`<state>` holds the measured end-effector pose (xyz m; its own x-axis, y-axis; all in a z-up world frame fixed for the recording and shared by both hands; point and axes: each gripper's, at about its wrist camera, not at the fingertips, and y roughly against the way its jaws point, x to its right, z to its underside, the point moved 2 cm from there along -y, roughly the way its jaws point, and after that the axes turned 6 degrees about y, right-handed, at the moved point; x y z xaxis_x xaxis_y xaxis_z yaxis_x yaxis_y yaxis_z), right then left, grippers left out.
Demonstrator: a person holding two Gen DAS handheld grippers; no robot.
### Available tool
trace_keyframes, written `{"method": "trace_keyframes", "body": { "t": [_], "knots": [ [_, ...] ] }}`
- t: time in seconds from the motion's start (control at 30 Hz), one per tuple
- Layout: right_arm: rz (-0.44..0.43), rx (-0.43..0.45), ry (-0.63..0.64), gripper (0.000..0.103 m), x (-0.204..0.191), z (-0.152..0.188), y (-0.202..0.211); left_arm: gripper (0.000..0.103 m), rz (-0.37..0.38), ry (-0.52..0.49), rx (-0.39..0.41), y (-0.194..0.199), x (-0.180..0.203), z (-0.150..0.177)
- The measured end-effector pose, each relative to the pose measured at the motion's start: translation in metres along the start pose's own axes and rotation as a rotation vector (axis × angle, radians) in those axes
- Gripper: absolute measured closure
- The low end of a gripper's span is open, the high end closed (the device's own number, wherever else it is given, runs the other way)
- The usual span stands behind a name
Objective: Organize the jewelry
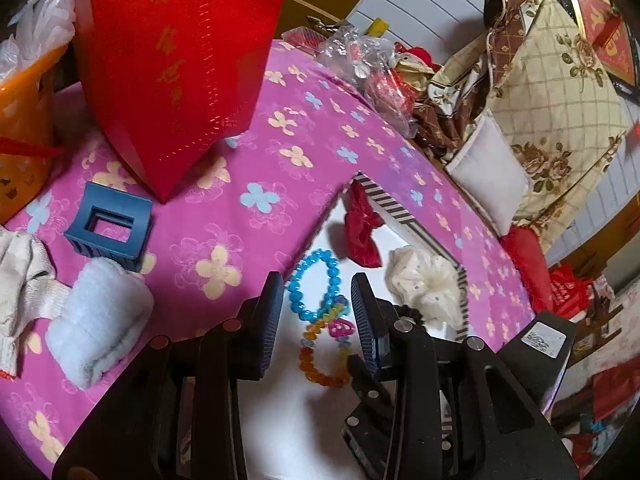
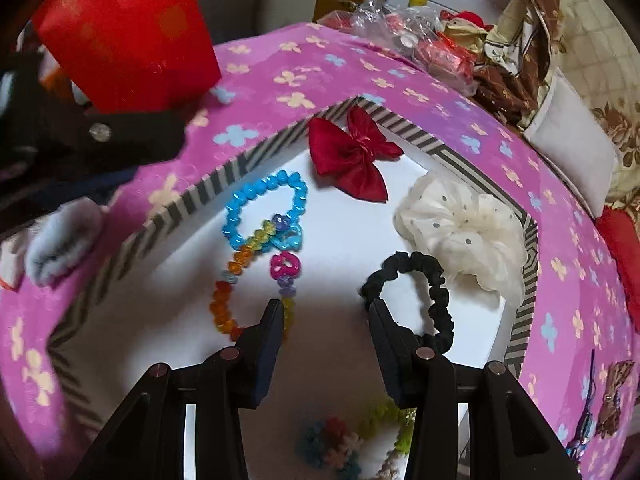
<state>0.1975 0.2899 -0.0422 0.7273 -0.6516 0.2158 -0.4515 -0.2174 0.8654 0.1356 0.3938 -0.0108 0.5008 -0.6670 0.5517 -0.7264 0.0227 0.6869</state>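
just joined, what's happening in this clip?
A person is sorting jewelry and hair accessories into a striped box on a pink flowered cloth. Already inside: a blue bead bracelet, a rainbow bead bracelet, a red bow, a cream scrunchie and a black scrunchie. The left hand-held gripper and the right hand-held gripper both hang open over the box, holding nothing. A blue hair claw lies outside on the cloth.
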Motion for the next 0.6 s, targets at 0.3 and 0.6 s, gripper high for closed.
{"method": "trace_keyframes", "body": {
  "t": [0.3, 0.6],
  "knots": [
    [0.141, -0.025, -0.001, 0.060, 0.032, 0.007, 0.003, 0.070, 0.002, 0.016, 0.005, 0.004, -0.002, 0.000],
    [0.005, 0.027, -0.121, 0.060, 0.064, 0.018, 0.045, 0.069, -0.024, 0.028, 0.020, 0.008, -0.001, 0.002]
  ]
}}
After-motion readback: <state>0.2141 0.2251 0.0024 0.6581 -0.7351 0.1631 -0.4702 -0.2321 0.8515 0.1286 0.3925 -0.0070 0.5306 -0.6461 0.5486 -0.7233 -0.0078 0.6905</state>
